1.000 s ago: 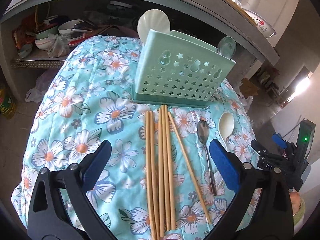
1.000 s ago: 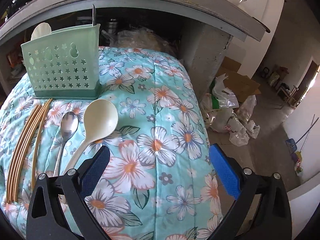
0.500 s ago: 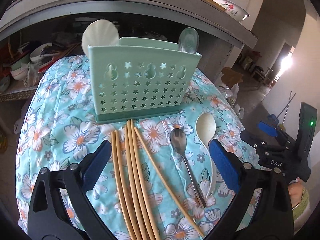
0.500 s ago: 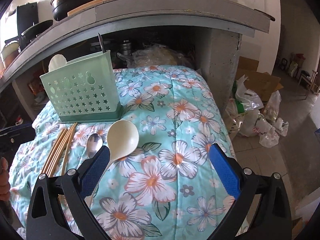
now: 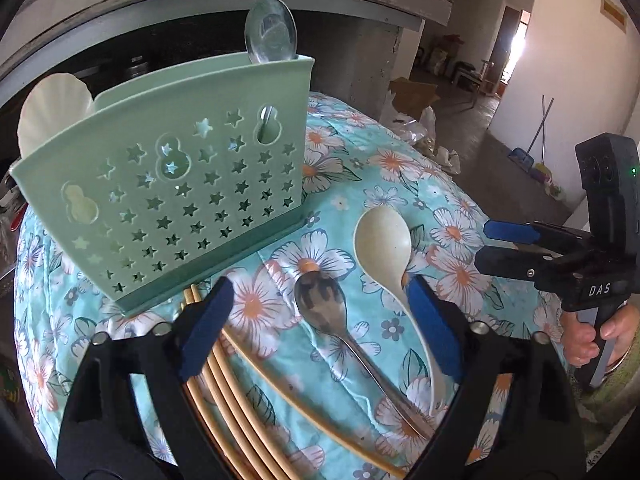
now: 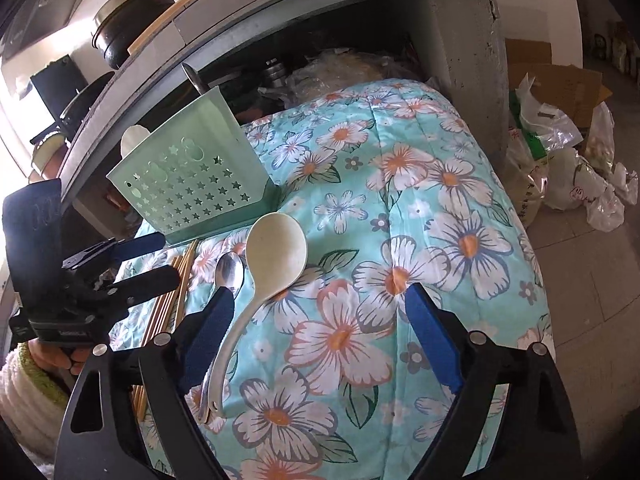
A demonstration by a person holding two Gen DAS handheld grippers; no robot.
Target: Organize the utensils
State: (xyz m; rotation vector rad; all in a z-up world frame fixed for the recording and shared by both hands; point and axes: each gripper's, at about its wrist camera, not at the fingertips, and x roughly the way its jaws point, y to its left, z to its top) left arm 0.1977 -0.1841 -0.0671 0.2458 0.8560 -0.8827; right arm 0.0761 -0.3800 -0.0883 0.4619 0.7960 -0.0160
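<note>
1. A floral quilt (image 5: 352, 184) in turquoise covered the raised surface, which sat in front of a grey concrete counter (image 6: 280, 12).
2. A mint green utensil holder (image 5: 172, 184) with star cut-outs stood upright on the quilt towards its far side. A cream shell-shaped piece (image 5: 52, 112) showed above one end, and a clear spoon bowl (image 5: 271, 36) rose above its other end.
3. The left gripper (image 5: 316, 328) hovered over the loose utensils with its jaws apart. They had just been closing a little, gripping nothing; the metal spoon's bowl and a loose chopstick lay on the quilt in the gap below them, untouched.
4. The right gripper (image 6: 320, 332) also hung with jaws wide and had just been narrowing slightly. It gripped nothing, and only the cream ladle's handle crossed the gap near its left pad.
5. A bundle of bamboo chopsticks (image 5: 236, 380) lay flat in front of the holder, their tips almost under its base.
6. A cream ladle (image 6: 276, 256) lay on the quilt just beside the holder's near corner, bowl up, with its handle running back towards the grippers.
7. A metal spoon (image 5: 320, 304) lay between the chopsticks and the ladle, close alongside the ladle.
</note>
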